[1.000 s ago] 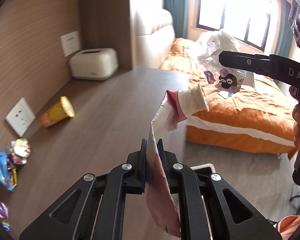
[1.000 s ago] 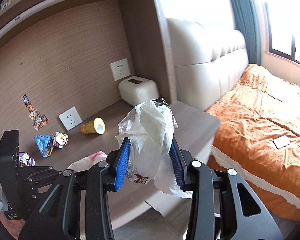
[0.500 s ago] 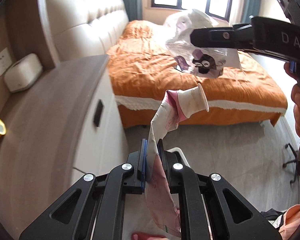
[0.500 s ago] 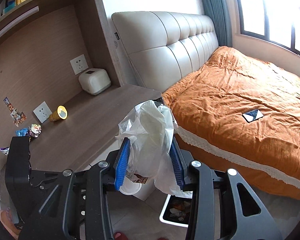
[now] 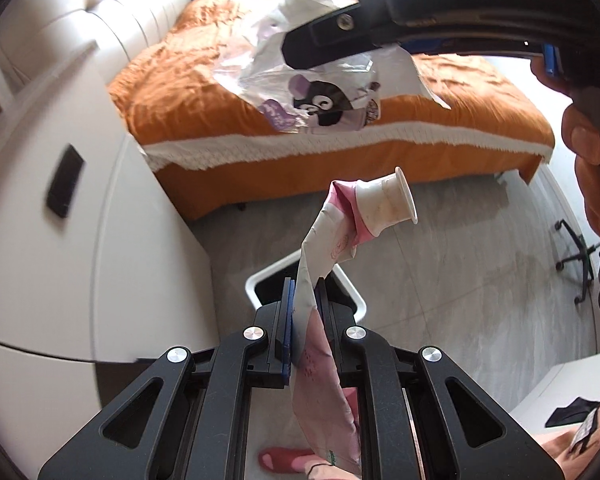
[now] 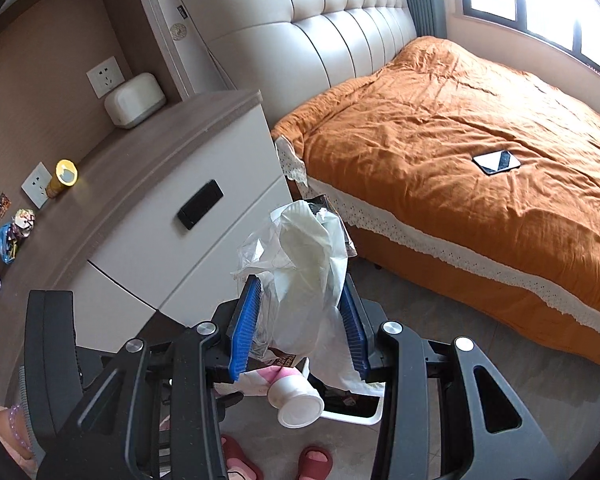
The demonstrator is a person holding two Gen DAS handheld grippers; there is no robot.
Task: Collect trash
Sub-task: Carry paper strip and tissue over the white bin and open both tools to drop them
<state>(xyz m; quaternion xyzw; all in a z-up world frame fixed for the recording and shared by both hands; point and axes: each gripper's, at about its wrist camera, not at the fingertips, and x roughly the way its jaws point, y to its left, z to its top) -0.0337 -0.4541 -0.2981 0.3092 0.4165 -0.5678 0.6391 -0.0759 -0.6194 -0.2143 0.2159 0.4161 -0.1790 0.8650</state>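
Observation:
My left gripper (image 5: 304, 292) is shut on a pink and white wrapper (image 5: 320, 248) with a small white cup (image 5: 388, 200) hanging at its far end. It hangs above a white-rimmed trash bin (image 5: 256, 284) on the floor. My right gripper (image 6: 300, 296) is shut on a crumpled clear and white plastic bag (image 6: 300, 256); the bag also shows in the left wrist view (image 5: 320, 92), higher than the wrapper. In the right wrist view the cup (image 6: 298, 400) and the bin (image 6: 356, 414) sit just below the bag.
A white cabinet (image 6: 172, 216) with a wood top stands to the left. On it lie a yellow cup (image 6: 62, 176), several crumpled wrappers (image 6: 10, 232) and a white box (image 6: 134, 98). An orange bed (image 6: 460, 160) is on the right. Red slippers (image 6: 314, 462) lie on the floor.
Both grippers have swung away from the cabinet top and down toward the floor, each keeping its trash. The bin now lies right under them.

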